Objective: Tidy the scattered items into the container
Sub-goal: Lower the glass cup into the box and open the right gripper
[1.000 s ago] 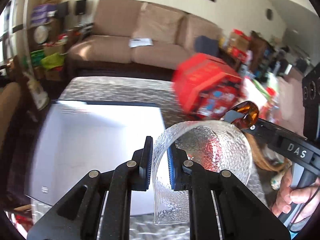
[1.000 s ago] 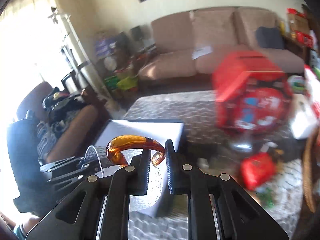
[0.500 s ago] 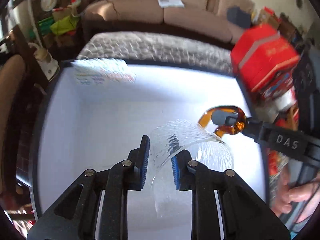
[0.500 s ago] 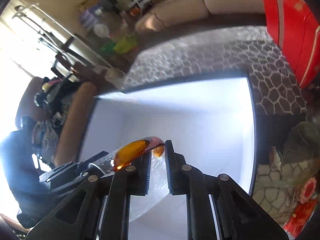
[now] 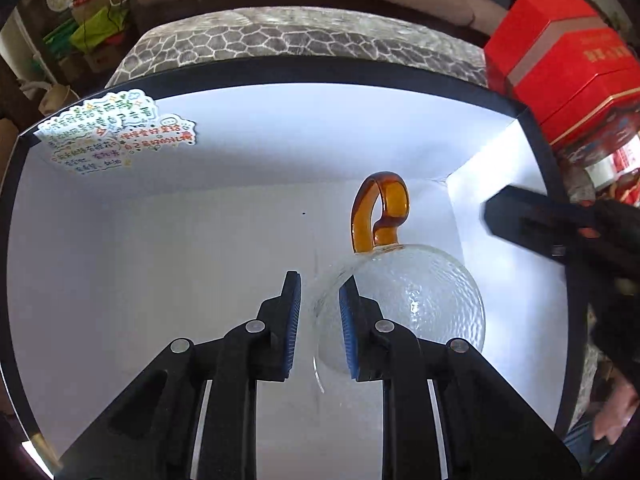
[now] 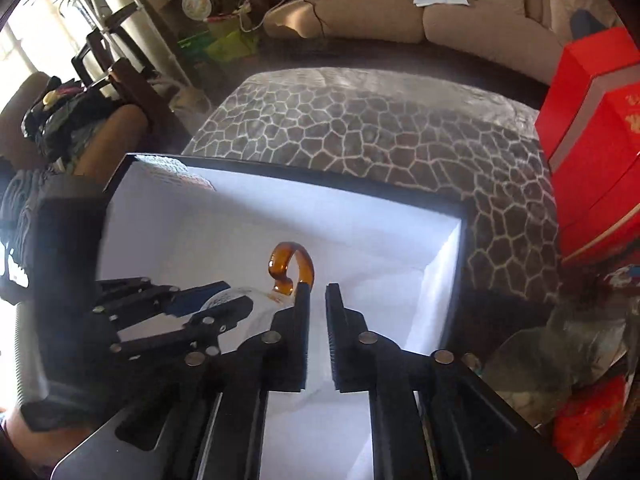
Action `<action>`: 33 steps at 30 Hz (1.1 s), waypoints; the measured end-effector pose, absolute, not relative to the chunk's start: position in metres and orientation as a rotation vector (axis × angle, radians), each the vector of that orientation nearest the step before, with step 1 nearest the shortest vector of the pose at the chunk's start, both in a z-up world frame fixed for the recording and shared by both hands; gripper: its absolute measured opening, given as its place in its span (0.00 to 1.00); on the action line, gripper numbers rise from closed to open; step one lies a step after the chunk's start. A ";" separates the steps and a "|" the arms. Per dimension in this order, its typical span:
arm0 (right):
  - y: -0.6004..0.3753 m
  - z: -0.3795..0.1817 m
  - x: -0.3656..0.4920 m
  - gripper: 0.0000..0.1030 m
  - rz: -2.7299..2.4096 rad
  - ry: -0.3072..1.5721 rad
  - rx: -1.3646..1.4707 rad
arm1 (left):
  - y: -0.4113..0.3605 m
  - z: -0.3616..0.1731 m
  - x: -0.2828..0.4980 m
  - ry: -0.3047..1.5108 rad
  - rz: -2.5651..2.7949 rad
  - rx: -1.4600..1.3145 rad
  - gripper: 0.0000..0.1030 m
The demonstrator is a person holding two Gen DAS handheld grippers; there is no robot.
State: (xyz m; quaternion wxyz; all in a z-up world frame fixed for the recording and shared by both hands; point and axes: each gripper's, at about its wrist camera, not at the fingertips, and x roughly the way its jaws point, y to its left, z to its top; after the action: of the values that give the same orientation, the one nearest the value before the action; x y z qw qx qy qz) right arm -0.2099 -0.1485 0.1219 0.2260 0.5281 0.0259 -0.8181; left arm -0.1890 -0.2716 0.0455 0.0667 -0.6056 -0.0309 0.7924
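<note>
- since half a second ago both tongs have parted and let go: left tongs now open, rim of the glass cup loose between the pads; right tongs open, gripping nothing, drawn back from the amber handle.
- glass cup lies inside the white box, lower centre-right of the left wrist view, near the box's right wall; amber handle points to the frame top.
- sticker on the far inner wall, upper left.
- box sits on a honeycomb-patterned bench; red carton at upper right, beside the box corner.
</note>
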 end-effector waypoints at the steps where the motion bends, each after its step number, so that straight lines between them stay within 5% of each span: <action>1: -0.143 0.128 -0.208 0.14 -2.270 0.074 1.433 | -0.269 0.045 -0.192 -0.089 2.384 -1.825 0.18; 7: -0.117 0.147 -0.199 0.30 -2.250 0.069 1.392 | -0.254 0.050 -0.211 -0.094 2.362 -1.835 0.21; 24: -0.067 0.151 -0.192 0.32 -2.331 0.030 1.387 | -0.214 0.053 -0.234 -0.080 2.305 -1.813 0.28; 28: -0.056 0.153 -0.184 0.35 -2.338 0.022 1.376 | -0.230 0.068 -0.227 -0.135 2.345 -1.772 0.44; 33: -0.064 0.154 -0.176 0.38 -2.306 0.033 1.367 | -0.233 0.064 -0.214 -0.008 2.360 -1.831 0.41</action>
State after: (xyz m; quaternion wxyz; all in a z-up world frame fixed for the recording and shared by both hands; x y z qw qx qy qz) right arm -0.1759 -0.0637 0.1541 0.2285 0.4963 0.0118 -0.8374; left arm -0.2138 -0.2331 0.0643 0.0772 -0.6111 -0.0027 0.7878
